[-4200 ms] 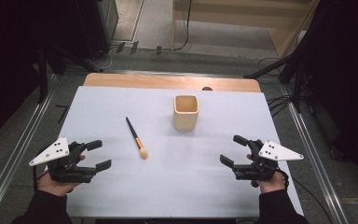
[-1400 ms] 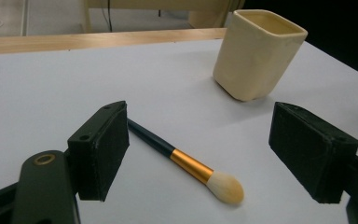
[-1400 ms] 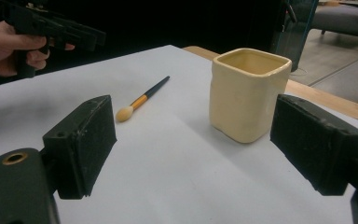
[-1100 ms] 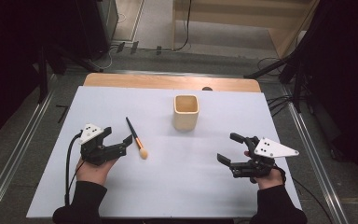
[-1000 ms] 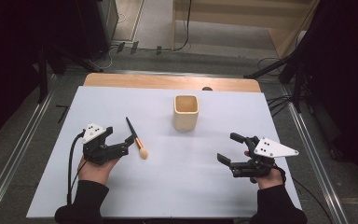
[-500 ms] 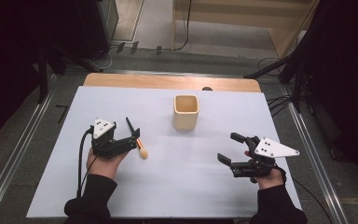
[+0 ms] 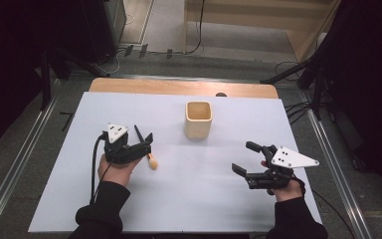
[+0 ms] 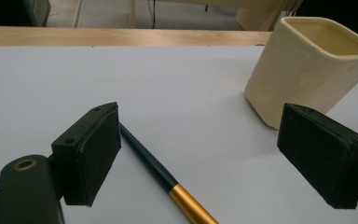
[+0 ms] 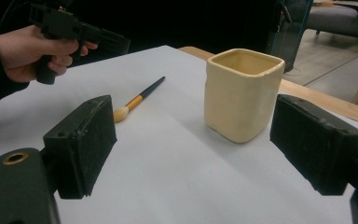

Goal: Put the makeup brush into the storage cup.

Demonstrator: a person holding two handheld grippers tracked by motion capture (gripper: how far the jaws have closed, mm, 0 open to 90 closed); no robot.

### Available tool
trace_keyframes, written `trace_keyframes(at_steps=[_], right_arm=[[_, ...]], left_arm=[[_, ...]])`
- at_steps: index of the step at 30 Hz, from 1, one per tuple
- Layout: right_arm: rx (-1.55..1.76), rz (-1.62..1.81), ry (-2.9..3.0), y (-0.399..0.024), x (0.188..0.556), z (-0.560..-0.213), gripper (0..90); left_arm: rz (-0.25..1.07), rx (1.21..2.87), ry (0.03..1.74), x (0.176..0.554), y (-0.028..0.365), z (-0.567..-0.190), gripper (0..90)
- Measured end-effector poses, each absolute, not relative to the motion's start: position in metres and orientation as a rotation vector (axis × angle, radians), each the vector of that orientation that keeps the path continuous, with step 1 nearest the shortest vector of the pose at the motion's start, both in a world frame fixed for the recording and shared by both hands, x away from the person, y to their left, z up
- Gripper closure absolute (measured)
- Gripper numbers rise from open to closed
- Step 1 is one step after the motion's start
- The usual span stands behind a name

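Legible text, labels, brands, numbers, signs: none found. Cup (image 7: pixel 199 120): plain cream walls, unmarked. Brush (image 9: pixel 137 102): dark handle and gold ferrule, no lettering visible. Grey plates on the grippers: small dark dots, no characters. White table (image 7: pixel 194 199): blank.
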State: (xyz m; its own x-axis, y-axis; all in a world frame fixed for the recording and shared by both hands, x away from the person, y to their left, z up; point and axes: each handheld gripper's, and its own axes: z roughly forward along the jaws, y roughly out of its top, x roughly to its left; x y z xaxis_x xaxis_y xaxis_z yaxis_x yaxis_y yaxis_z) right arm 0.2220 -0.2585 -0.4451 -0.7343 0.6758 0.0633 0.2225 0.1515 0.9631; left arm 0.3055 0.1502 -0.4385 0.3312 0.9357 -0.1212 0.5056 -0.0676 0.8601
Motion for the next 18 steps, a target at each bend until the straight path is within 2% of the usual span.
trace_keyframes(at_steps=[6,10,18], right_arm=[[0.860,1.604,2.051,-0.259,0.222,-0.445,15.0],[0.861,1.605,2.053,-0.259,0.221,-0.445,15.0],[0.862,1.598,2.051,-0.259,0.221,-0.445,15.0]], left_arm=[[0.563,1.744,1.381,0.314,0.146,-0.438,13.7],[0.465,1.737,1.458,0.320,0.148,-0.441,13.8],[0.404,1.759,1.558,0.330,0.150,-0.442,14.0]])
